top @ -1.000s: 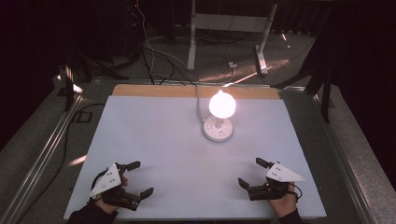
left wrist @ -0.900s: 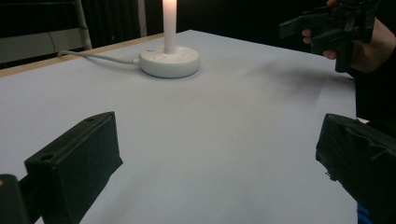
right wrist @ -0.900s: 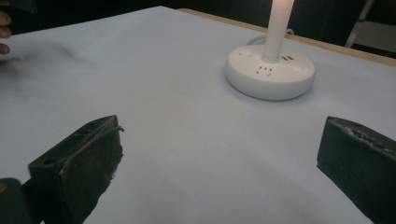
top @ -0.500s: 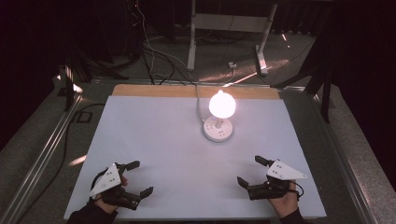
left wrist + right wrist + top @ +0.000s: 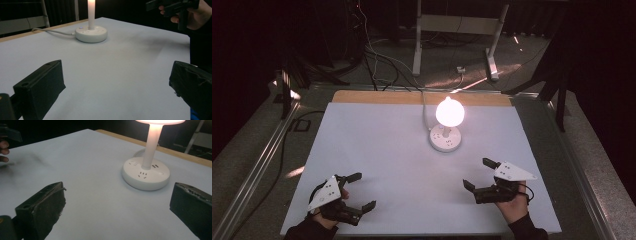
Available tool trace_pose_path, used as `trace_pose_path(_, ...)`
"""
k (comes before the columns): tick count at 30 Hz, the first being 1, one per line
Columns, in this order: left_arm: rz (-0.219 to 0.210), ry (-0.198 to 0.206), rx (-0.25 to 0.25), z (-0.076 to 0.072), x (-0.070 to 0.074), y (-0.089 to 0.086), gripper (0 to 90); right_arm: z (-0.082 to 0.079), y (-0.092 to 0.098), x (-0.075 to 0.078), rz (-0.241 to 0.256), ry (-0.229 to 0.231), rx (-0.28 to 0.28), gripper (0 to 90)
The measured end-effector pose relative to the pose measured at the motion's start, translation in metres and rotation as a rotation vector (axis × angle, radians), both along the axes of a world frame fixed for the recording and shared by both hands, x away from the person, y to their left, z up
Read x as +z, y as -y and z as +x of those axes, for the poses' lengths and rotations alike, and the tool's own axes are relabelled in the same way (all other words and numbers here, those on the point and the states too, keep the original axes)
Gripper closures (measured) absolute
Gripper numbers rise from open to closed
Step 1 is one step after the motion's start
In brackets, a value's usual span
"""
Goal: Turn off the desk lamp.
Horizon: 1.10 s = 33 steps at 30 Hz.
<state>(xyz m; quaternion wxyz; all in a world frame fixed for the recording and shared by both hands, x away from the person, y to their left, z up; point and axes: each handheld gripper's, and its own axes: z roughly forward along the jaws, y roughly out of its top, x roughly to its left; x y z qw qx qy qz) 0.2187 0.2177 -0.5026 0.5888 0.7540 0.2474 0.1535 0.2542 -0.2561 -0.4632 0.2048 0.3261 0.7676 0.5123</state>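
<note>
A lit lamp point(image 5: 449, 112) glows on a thin white stem rising from a round white socket base point(image 5: 445, 139), point(image 5: 91, 33), point(image 5: 146, 173) at the table's far middle. A white cable point(image 5: 424, 107) runs from the base off the back edge. My left gripper point(image 5: 362, 190) rests at the near left of the white table point(image 5: 377, 145), open, with nothing between its jaws. At the near right my right gripper point(image 5: 478, 173) is held open too, empty, its jaws turned toward the base. In the left gripper view the other hand with its gripper point(image 5: 172, 5) is at the top right.
A wooden strip point(image 5: 377, 97) edges the table's far side. Metal rails point(image 5: 257, 165) run along both sides. Beyond the table stand a white frame's legs point(image 5: 457, 35) and loose cables point(image 5: 372, 55) on the dark floor.
</note>
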Motion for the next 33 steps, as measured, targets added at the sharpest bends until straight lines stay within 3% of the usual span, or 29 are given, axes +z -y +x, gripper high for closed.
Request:
trace_pose_path(13,-0.011,-0.004,-0.005,0.0,0.0,0.0,0.5,0.026,0.001,0.009,-0.006,0.021,-0.033,0.0)
trace_pose_path(16,-0.012,-0.004,-0.005,0.0,0.0,0.0,0.5,0.033,0.001,0.01,0.016,0.012,-0.036,0.0)
trace_pose_path(25,-0.014,-0.009,-0.004,0.0,0.0,-0.001,0.5,0.049,-0.002,0.012,0.016,0.004,-0.057,0.0)
trace_pose_path(33,-0.018,-0.011,-0.005,0.001,0.0,-0.001,0.5,0.065,-0.008,0.009,-0.001,0.004,-0.127,0.0)
